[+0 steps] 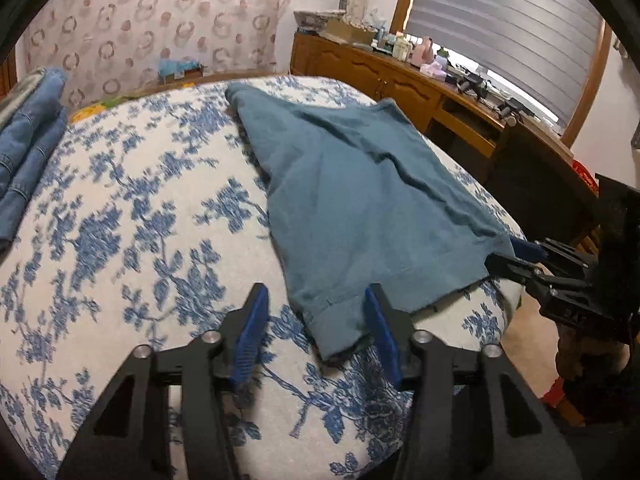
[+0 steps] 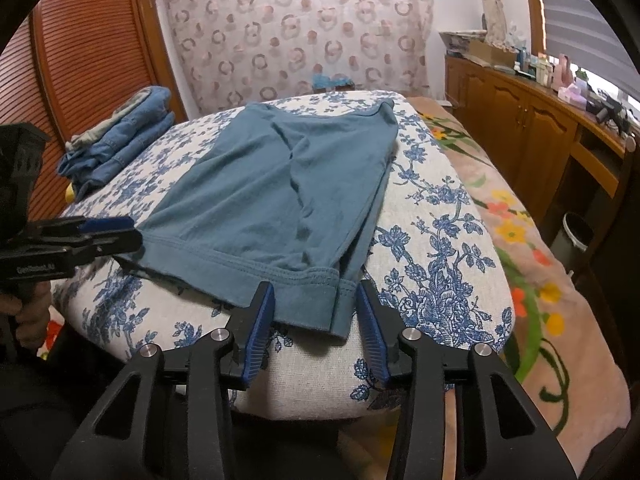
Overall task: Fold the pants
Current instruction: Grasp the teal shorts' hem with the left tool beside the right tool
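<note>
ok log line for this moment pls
teal pants flat on bed | left gripper open, hem corner | right gripper open, hem corner

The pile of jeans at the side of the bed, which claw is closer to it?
Left. The left claw is at the teal pants' hem corner on the side where the folded jeans lie; the right claw is at the opposite corner.

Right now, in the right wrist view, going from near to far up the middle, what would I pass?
Right tongs → near hem of the teal pants → far edge of the pants → bare strip of flowered bed cover → small blue thing by the wall → circle-patterned curtain.
</note>
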`<state>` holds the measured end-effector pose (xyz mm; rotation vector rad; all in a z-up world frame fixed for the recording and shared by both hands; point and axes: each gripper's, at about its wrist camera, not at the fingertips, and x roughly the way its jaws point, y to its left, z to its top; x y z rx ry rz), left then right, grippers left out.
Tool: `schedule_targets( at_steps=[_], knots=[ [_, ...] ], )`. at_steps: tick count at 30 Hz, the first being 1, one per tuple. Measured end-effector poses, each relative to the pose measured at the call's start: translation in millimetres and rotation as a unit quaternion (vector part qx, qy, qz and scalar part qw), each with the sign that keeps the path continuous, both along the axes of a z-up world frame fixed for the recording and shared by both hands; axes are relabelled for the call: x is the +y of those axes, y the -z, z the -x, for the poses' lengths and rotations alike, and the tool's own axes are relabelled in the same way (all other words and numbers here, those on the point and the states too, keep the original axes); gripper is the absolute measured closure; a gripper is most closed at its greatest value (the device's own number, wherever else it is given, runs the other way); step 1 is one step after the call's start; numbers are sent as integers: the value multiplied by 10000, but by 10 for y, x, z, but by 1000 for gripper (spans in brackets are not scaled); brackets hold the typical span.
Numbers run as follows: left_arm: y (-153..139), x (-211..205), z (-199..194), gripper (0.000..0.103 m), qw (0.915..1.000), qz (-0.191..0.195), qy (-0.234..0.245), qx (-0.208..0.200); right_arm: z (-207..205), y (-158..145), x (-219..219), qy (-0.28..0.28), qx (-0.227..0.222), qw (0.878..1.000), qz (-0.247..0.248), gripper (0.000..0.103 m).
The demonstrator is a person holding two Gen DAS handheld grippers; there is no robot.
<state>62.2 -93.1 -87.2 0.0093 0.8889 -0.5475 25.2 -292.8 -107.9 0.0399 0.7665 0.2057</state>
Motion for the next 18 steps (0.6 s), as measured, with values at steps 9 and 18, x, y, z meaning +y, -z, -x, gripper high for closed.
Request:
schedule_targets(
  at_steps=[9, 18],
  knots=[
    [12, -63, 58, 70, 10000, -30, 66, 20, -14, 11, -5, -131, 10, 9997, -195, 76],
    [-21, -113, 66, 92, 9996, 21, 271, -78, -42, -30, -36, -319, 8, 9974, -643, 90]
  ],
)
